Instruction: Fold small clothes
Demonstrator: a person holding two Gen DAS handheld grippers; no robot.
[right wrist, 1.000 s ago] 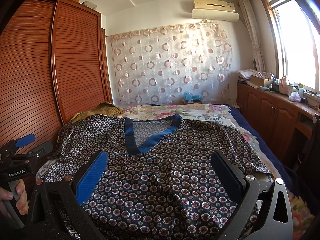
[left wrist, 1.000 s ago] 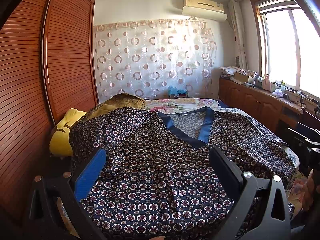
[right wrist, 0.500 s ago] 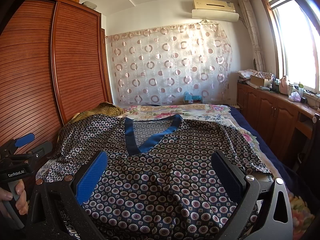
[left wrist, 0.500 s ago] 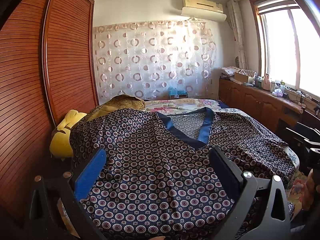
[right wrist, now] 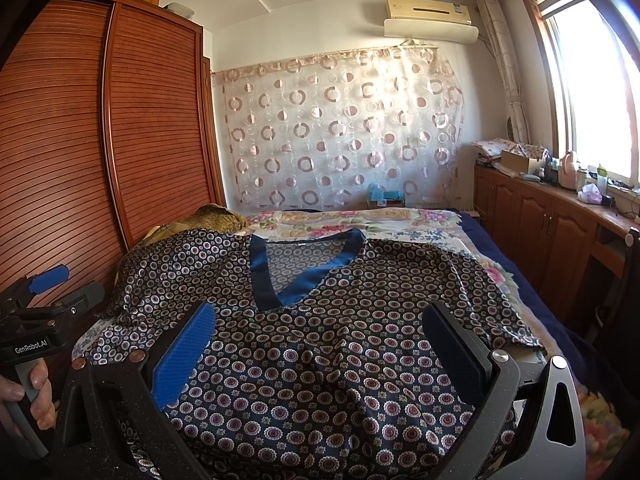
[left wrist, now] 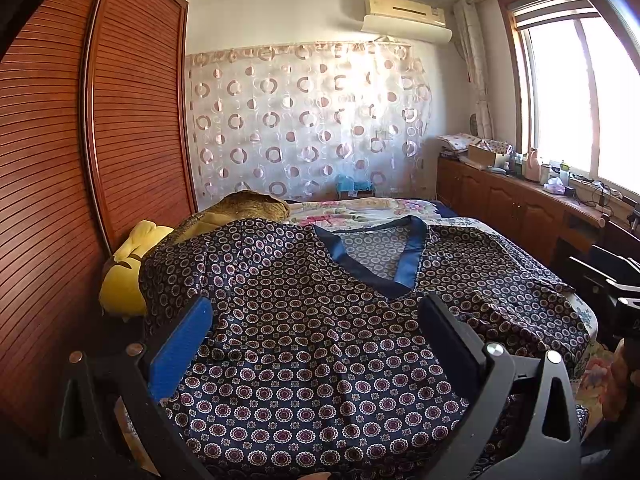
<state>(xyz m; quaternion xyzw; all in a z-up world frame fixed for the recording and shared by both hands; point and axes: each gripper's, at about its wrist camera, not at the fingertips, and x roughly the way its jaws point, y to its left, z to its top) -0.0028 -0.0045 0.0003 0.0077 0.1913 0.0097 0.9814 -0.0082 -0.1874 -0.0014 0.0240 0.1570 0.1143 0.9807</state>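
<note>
- Lying spread face-up across the bed, a dark patterned shirt with a blue V-neck band covers most of the near half of the mattress.
- Left gripper hovers over the shirt's lower part, fingers spread wide with nothing between them; the blue pad sits at 9 o'clock, the black one at 3 o'clock.
- Right gripper hangs over the same cloth, fingers likewise wide and empty.
- In the right wrist view the left gripper's handle shows at 8 o'clock, wrapped by a hand.
- A yellow soft toy is wedged at 9 o'clock between the bed edge and the slatted wooden wardrobe; the shirt's sleeve drapes just beside it.
- A brown-gold bundle of cloth rests at 11 o'clock, touching the shirt's shoulder.
- A floral bedspread lies beyond the collar at 12 o'clock.
- A circle-print curtain hangs on the far wall, with an air conditioner above it.
- A cluttered desk runs under the window at 3 o'clock, well apart from the shirt.
</note>
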